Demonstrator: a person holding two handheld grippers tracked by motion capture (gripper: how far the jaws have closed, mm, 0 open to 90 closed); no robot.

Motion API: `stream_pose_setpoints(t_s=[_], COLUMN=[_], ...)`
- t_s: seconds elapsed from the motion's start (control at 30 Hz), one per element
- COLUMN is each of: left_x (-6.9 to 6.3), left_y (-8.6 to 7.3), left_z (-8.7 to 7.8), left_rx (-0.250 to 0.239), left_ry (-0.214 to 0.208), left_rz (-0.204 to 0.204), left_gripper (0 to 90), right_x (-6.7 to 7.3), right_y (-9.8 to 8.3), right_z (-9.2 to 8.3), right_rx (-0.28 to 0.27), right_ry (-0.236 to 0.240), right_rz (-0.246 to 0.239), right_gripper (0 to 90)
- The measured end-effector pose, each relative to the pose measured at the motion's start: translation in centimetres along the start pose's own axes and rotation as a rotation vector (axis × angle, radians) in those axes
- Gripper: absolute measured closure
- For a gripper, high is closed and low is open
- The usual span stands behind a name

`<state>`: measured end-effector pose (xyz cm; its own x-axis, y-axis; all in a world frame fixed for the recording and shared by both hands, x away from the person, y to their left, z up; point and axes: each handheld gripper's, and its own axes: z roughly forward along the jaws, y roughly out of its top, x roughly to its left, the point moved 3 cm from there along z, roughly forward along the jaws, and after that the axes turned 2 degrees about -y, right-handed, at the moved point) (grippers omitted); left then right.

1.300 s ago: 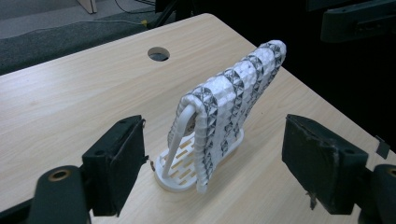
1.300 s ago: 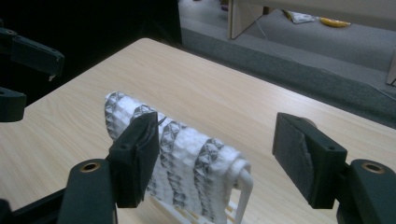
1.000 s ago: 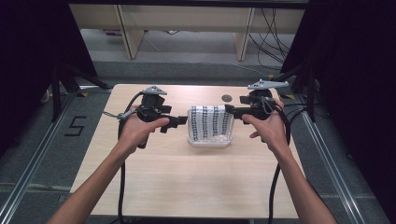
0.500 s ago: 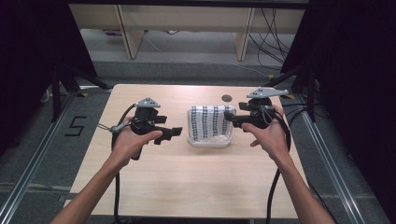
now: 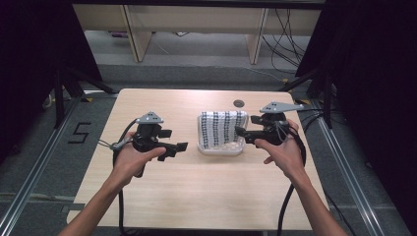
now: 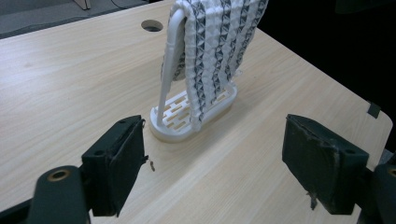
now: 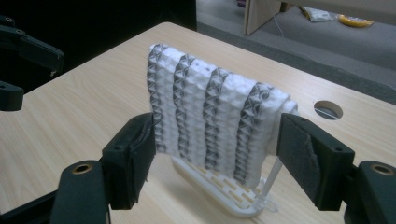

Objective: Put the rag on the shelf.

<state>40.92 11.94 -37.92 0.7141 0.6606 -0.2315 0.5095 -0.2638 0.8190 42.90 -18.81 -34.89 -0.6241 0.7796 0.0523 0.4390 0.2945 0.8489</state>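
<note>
Both hands have drifted toward the person since a second ago, and the left claw has backed off the most, now well to the side of the rack instead of right beside it. Its jaws stand wide and released, nothing between them; in the left gripper view the rack sits ahead of the left claw, nearer the left jaw, seen edge-on.

Over to the right claw, and it's the closer one. Its jaws are spread, gripping nothing, but they bracket the cloth from either side in the right gripper view, and from the high view the tips sit just beside the rack's end. Whether a pad touches the fabric, I cannot tell. My read: this claw is lined up to pinch the cloth, while the other hangs back ready to assist.

The cloth, white with dark zigzag stripes, is draped over the rack's upright hoop, hanging down both faces to the slotted base, which keeps it standing and easy to reach.

Underfoot, the table is pale wood grain, bare apart from the rack, with a round cable hole beyond the right claw. Around it: grey floor, dark curtains on both sides, loose cables and wooden furniture legs at the far end.
</note>
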Motion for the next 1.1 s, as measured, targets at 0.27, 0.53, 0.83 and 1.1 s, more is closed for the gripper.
stream_pose_setpoints(t_s=[0.27, 0.53, 0.83, 1.1], left_x=[-0.4, -0.8, -0.8, -1.0], left_y=[-1.7, -2.8, -4.3, -5.8], left_z=[-0.2, -0.6, -1.0, -0.9], left_rx=[0.012, 0.009, 0.013, 0.041], left_ry=[-0.010, -0.010, -0.001, 0.000], left_rz=[0.011, 0.017, 0.016, 0.036], left_gripper=[20.4, 20.2, 20.2, 20.1], right_x=[0.5, 0.9, 1.0, 0.9], right_y=[-1.6, -2.6, -4.2, -5.1], right_z=[-0.3, -0.5, -0.7, -0.9], right_rx=[0.015, 0.019, 0.031, 0.034], right_ry=[0.018, 0.028, 0.043, 0.059], right_rz=[0.009, 0.019, 0.029, 0.046], right_gripper=[28.7, 28.4, 28.2, 28.2])
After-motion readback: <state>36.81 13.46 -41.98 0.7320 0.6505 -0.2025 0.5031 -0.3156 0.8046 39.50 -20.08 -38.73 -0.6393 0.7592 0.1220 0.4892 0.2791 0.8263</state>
